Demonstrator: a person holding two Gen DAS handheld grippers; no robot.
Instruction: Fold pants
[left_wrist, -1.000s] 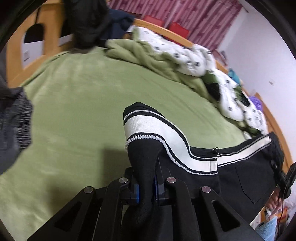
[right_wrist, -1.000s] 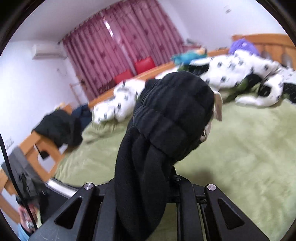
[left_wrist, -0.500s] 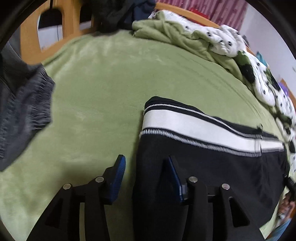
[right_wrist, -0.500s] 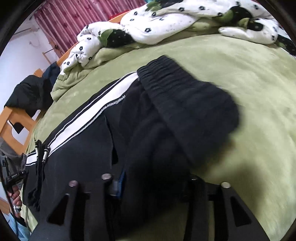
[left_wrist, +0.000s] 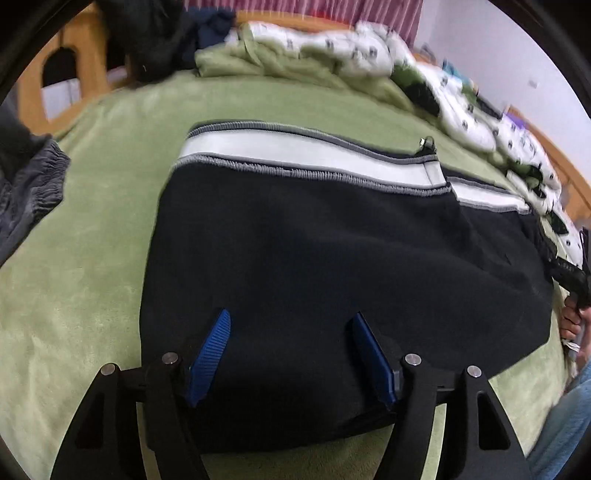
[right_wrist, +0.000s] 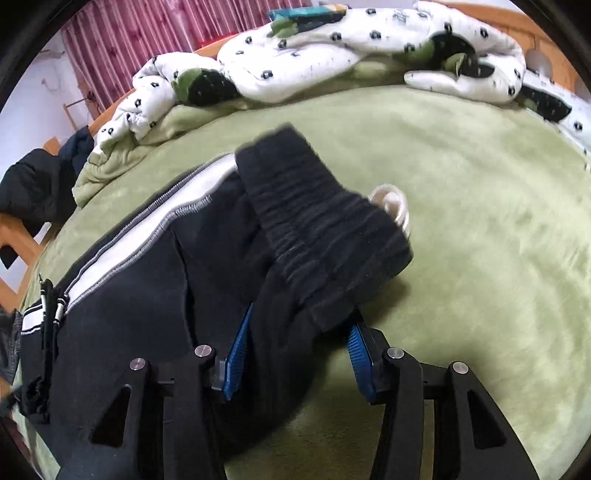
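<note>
**Releasing the fold: setting the pants down flat**

The bed (left_wrist: 92, 258) is my work surface, covered in a green blanket, with a bunched white spotted quilt (right_wrist: 332, 62) along its far side. The pants (left_wrist: 332, 258) lie across the middle of the blanket, black with a white side stripe (left_wrist: 295, 153), already doubled over into a broad panel. In the right wrist view the ribbed waistband (right_wrist: 325, 236) sits on top at the right end of the panel, slightly humped, with a pale tag showing just beyond it.

My left gripper (left_wrist: 291, 354) stands apart above the near edge of the panel; its jaws have just been opening, and the cloth lies under them, not pinched between the pads. My right gripper (right_wrist: 295, 354) also stands apart, though its jaws have just been closing a little. Cloth below the waistband passes between the blue pads (right_wrist: 238, 354); I judge they straddle it loosely and do not press on it.

To finish this step well, I judge the following applies:

1. Clear both grippers straight back off the cloth so that no pad drags the near edge.
2. Check the right pair first: the cloth there can snag and lift.
3. Flatten the waistband hump before the next fold, otherwise the panel stacks unevenly.
4. Keep the stripe running straight along the far edge as the alignment reference.
</note>
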